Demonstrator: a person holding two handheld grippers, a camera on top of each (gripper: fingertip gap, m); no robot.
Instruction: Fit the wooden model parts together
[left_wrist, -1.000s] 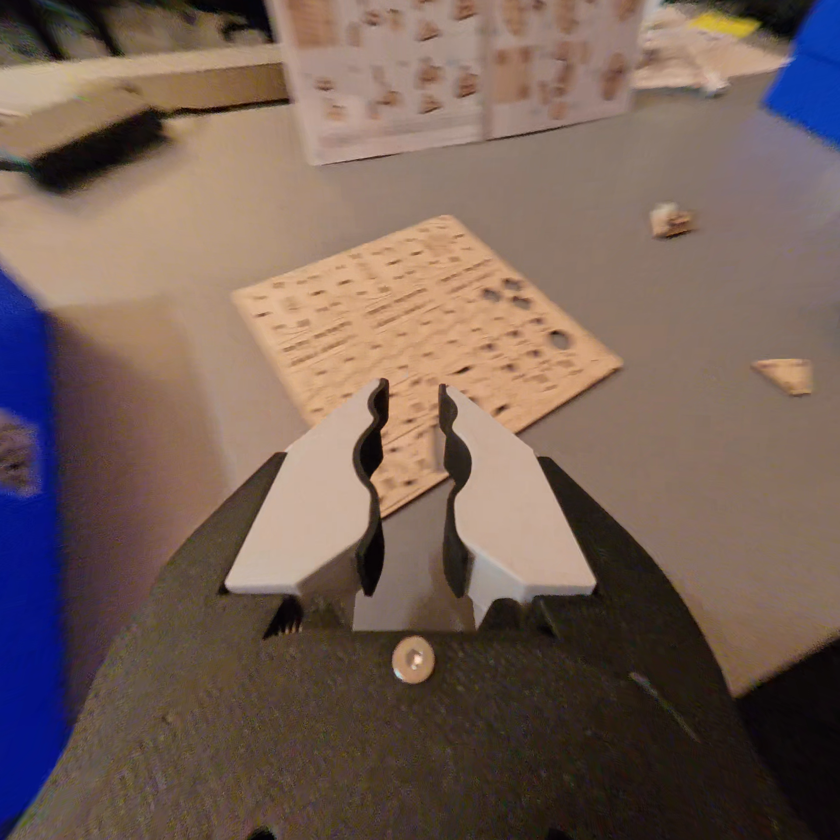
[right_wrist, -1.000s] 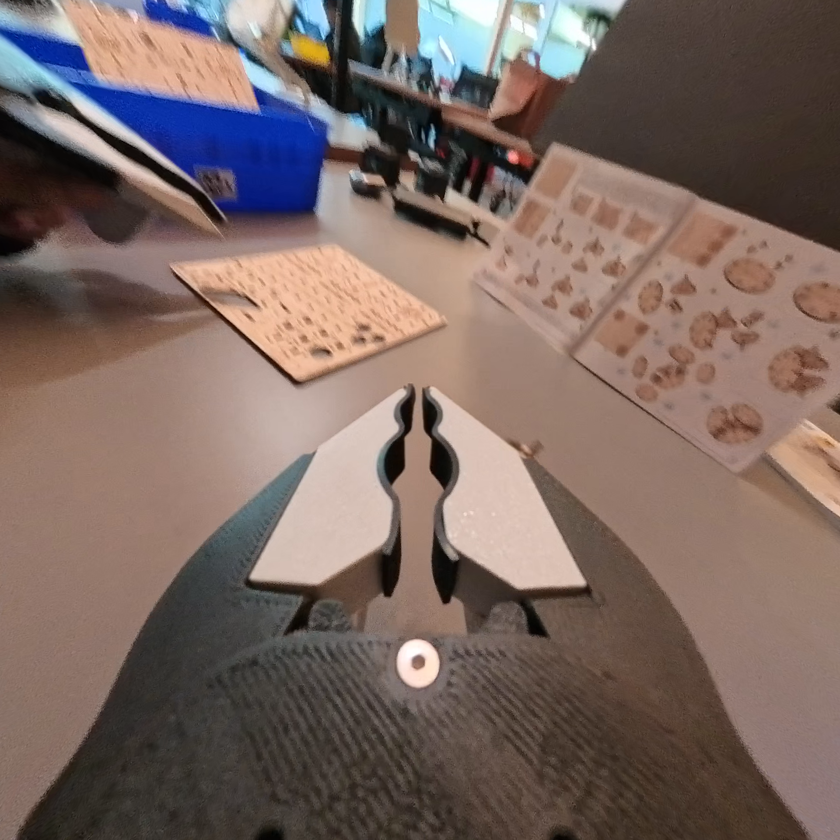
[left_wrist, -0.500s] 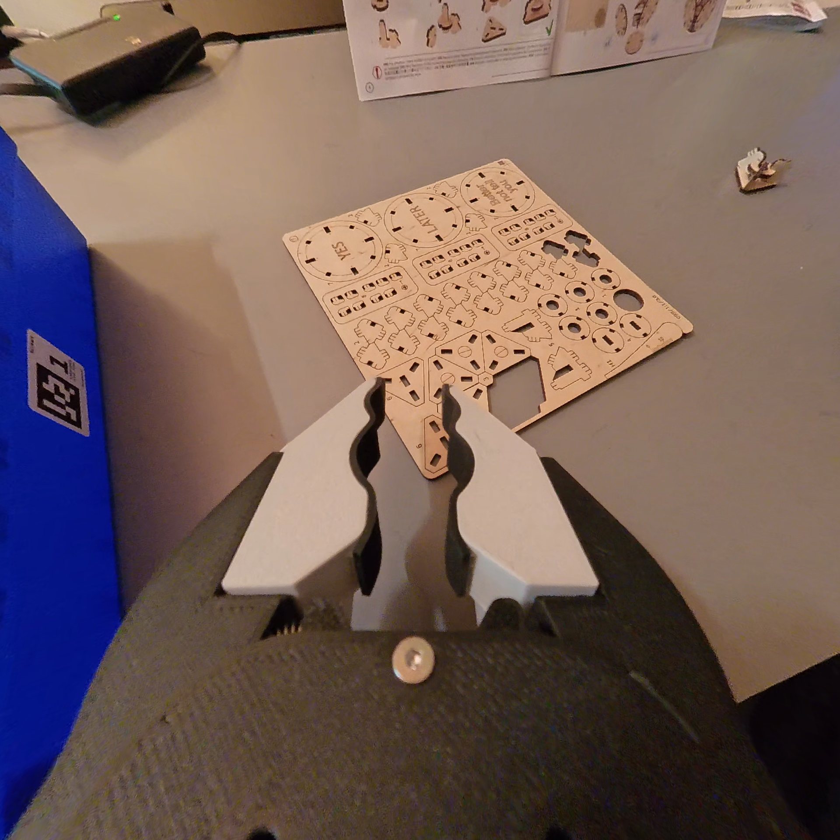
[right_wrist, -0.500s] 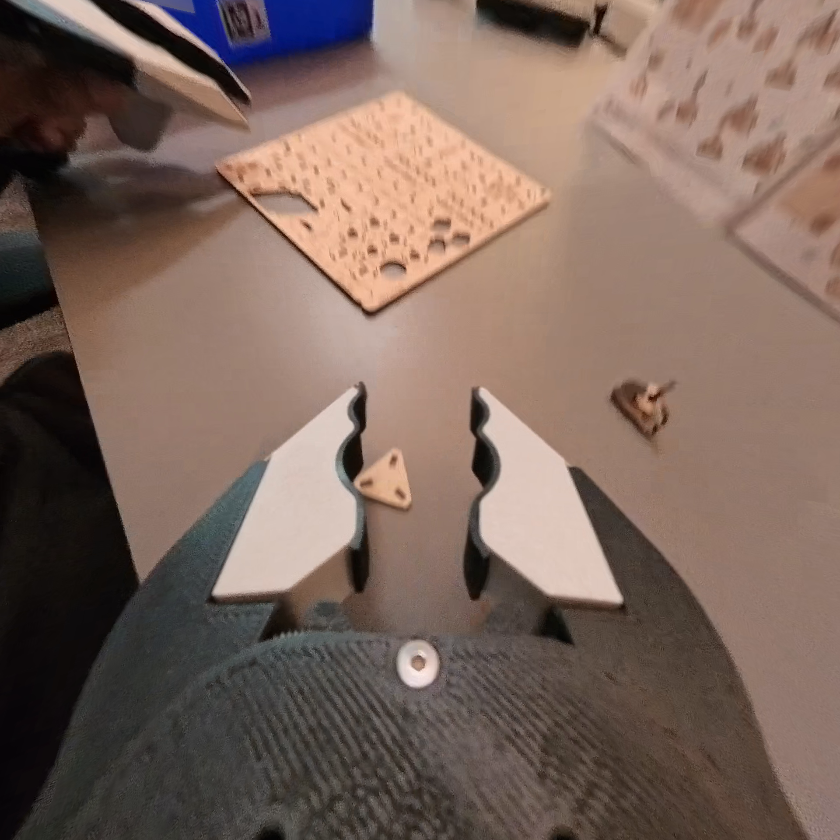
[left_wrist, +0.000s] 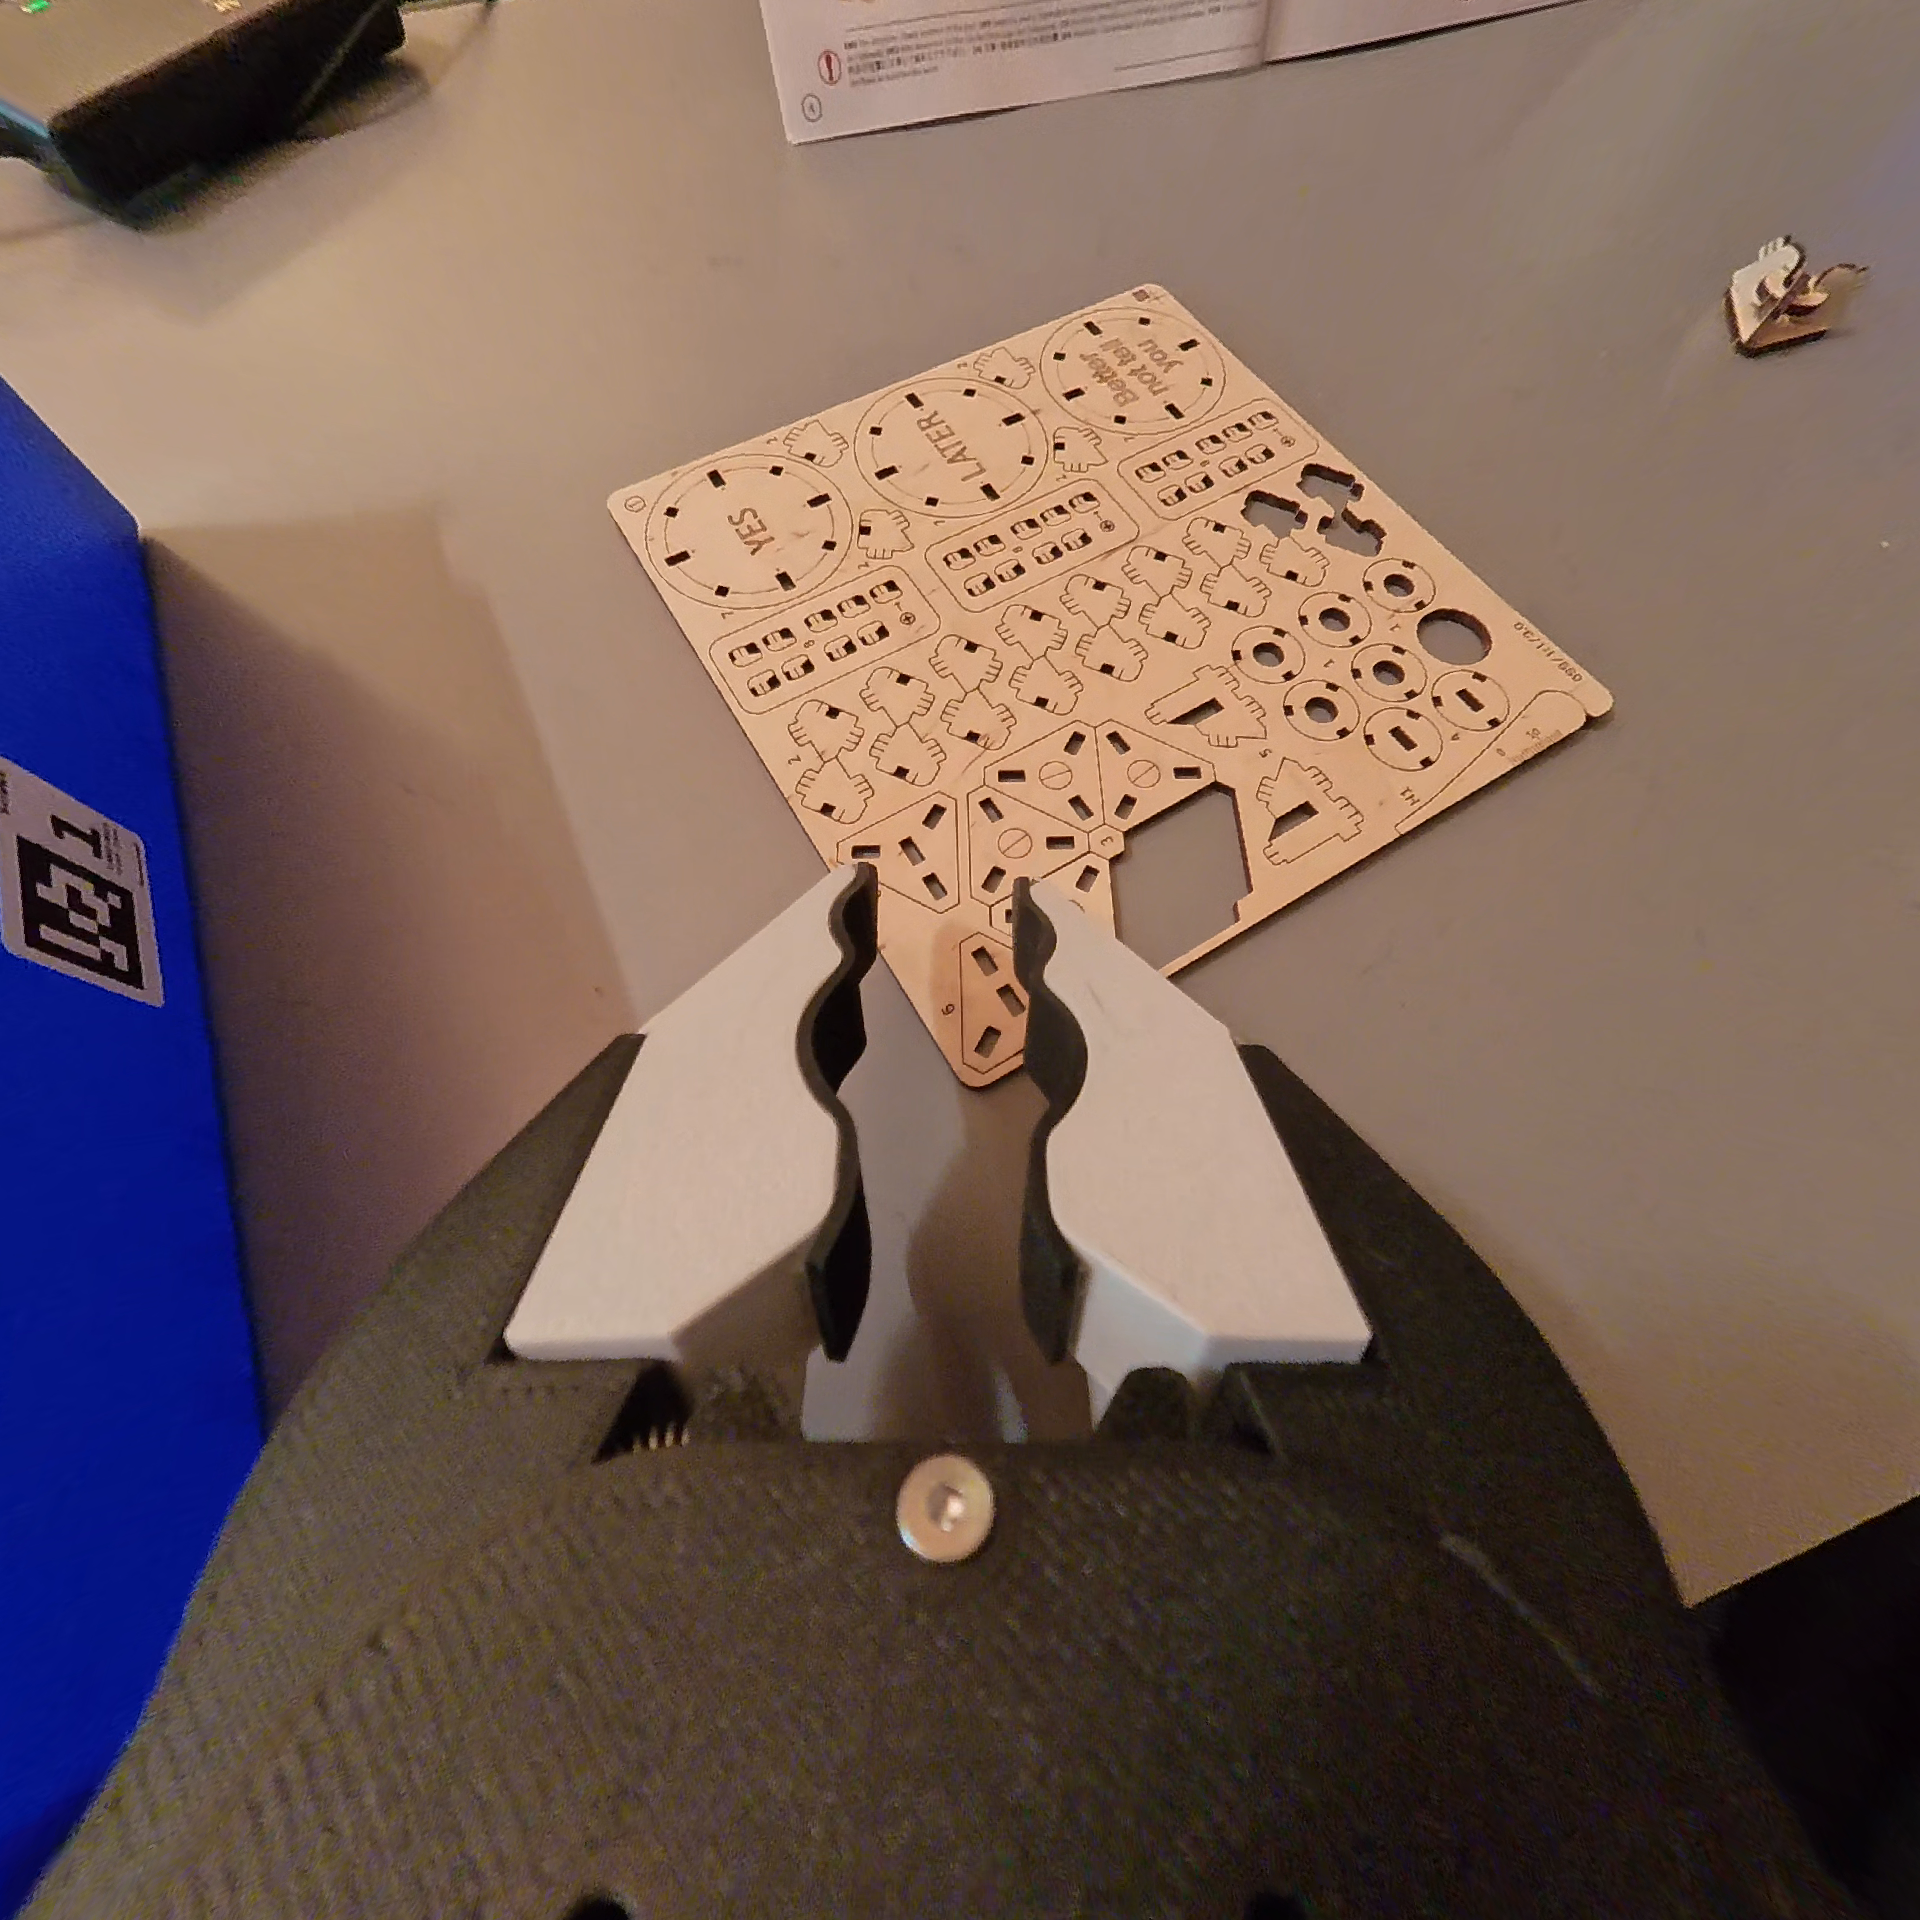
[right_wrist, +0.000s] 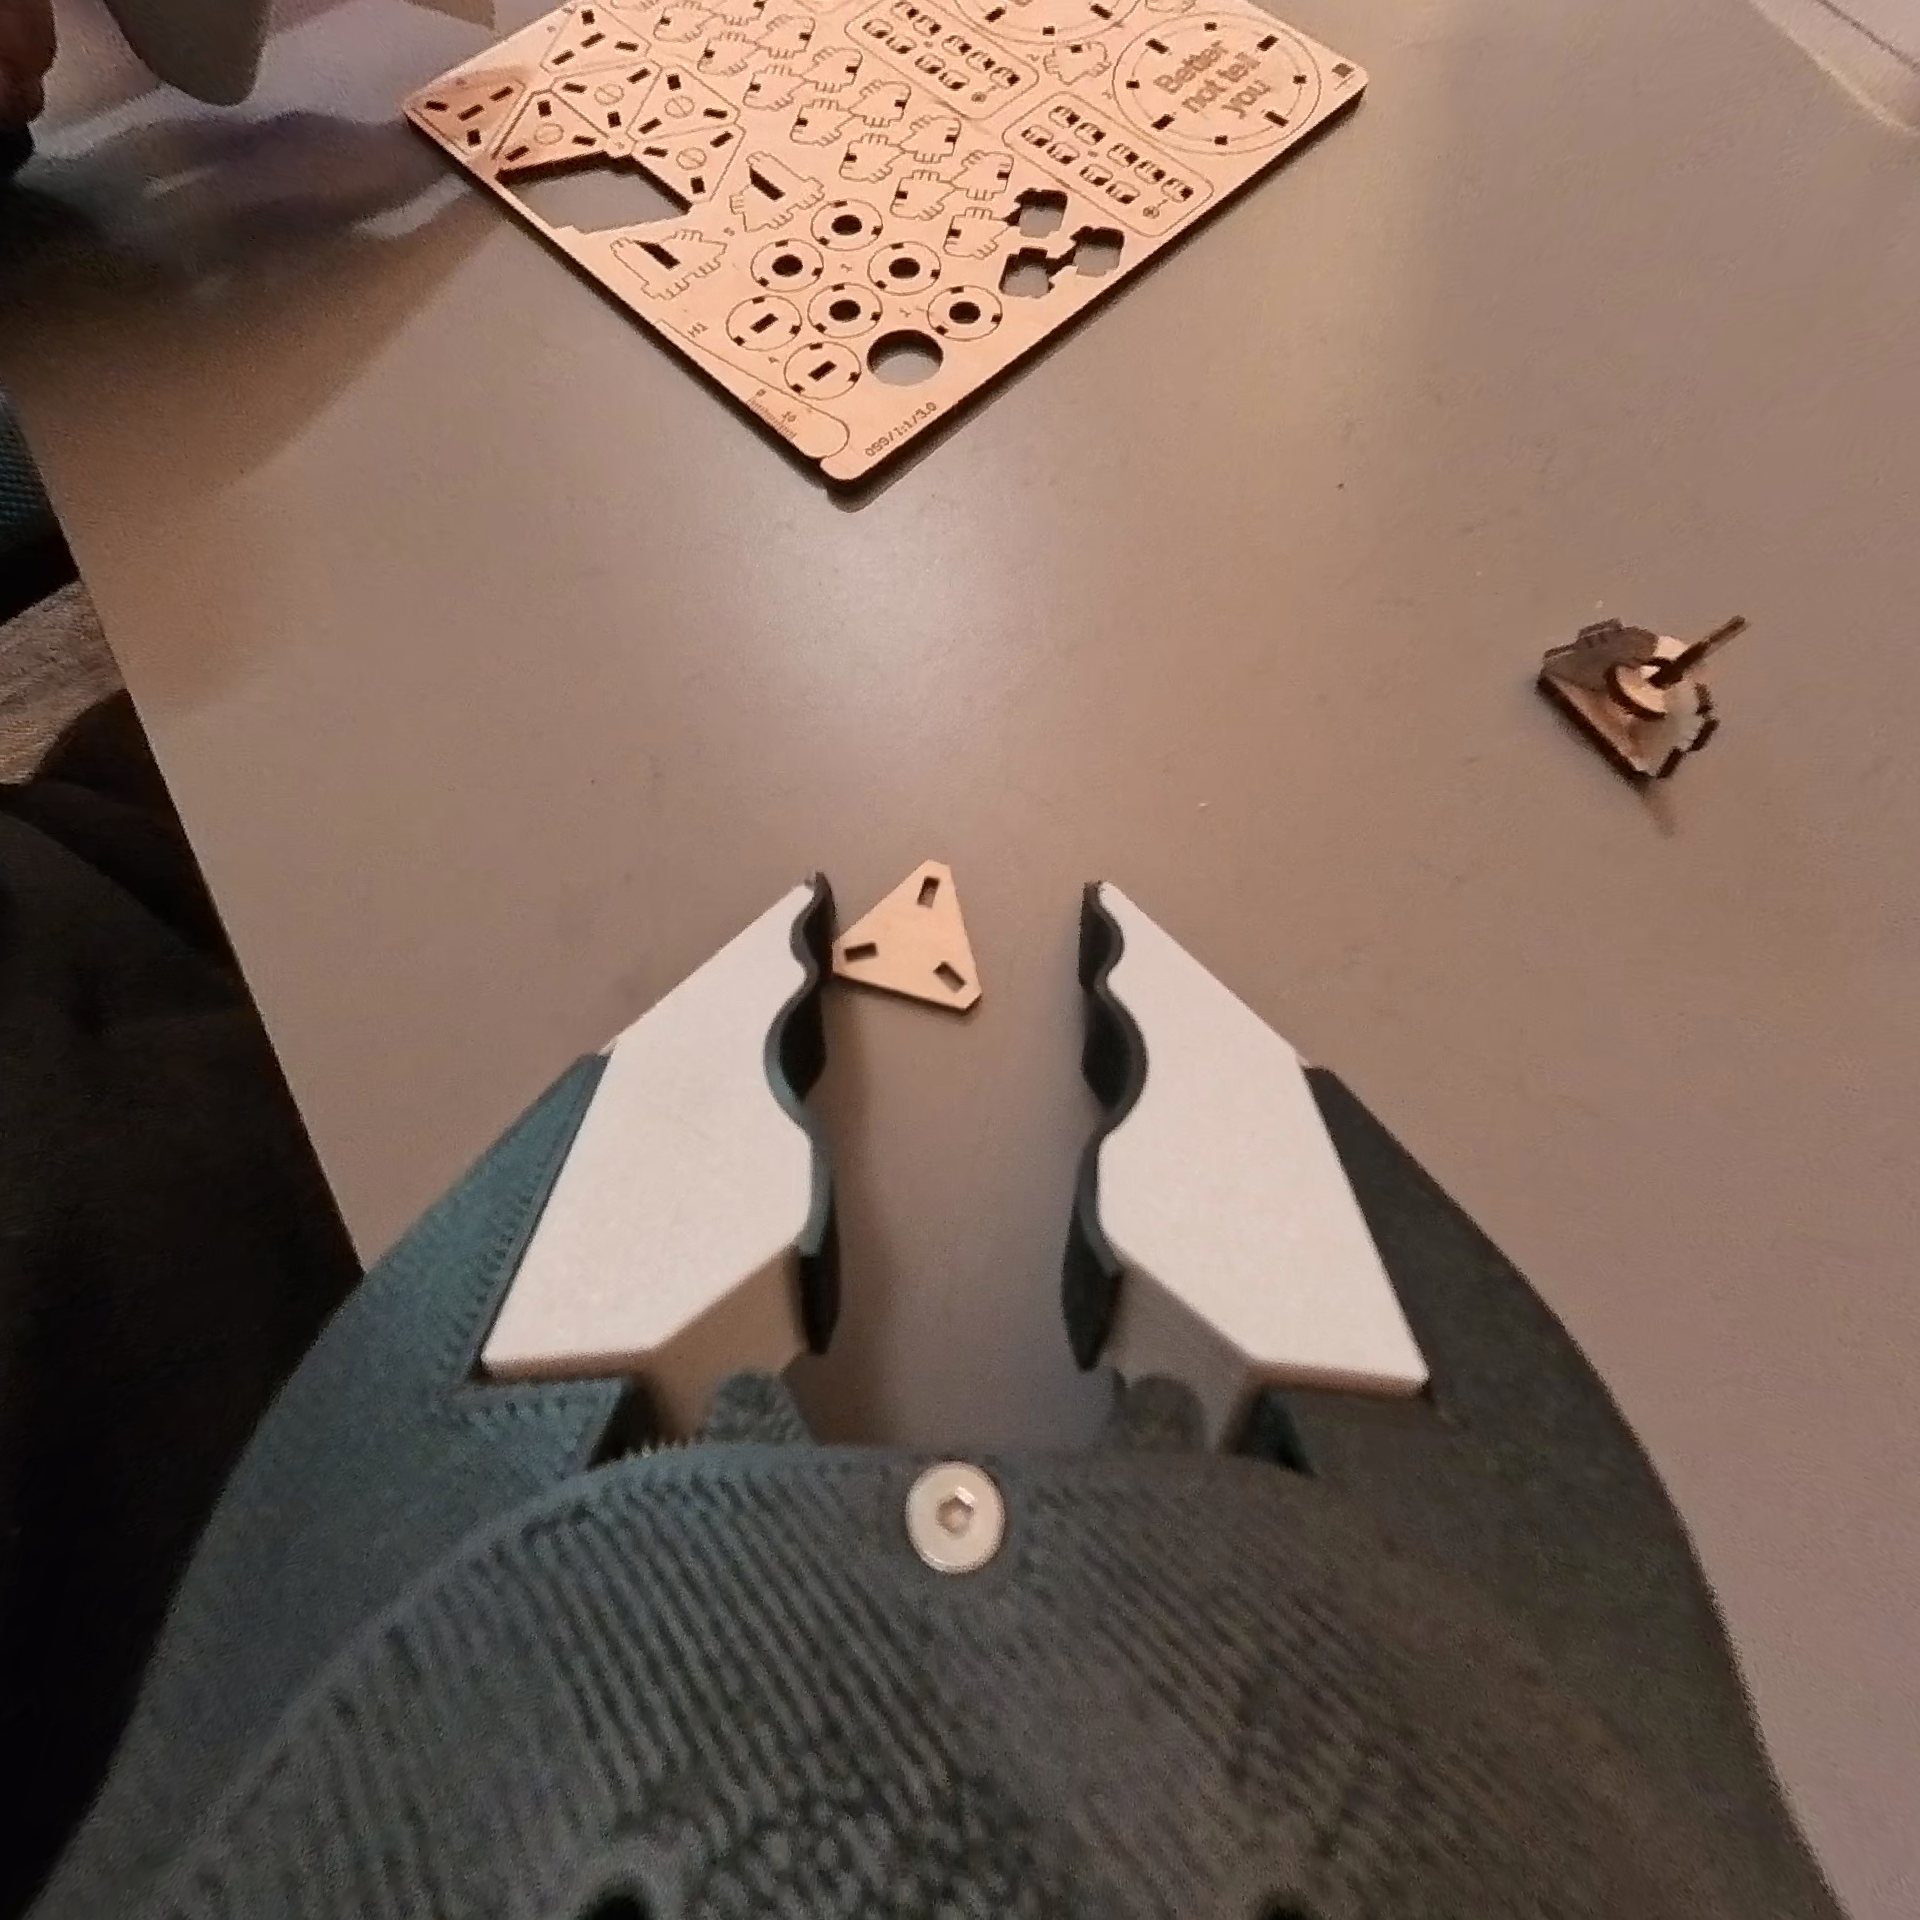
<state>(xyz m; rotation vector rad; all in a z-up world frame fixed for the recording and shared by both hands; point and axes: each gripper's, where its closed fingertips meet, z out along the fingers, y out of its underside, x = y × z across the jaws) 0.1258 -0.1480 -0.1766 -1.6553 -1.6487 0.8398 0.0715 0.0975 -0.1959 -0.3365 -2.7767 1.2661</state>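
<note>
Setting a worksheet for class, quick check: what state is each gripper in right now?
Left gripper: jaws apart, holding nothing, over the wooden sheet's near corner.
Right gripper: jaws wide open, holding nothing; small wooden triangle lies between them.

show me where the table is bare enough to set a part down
Bare grey table lies between the wooden sheet, the small assembly and the triangle piece. It is crowded at the sheet's near corner, by the left gripper and blue bin.
</note>
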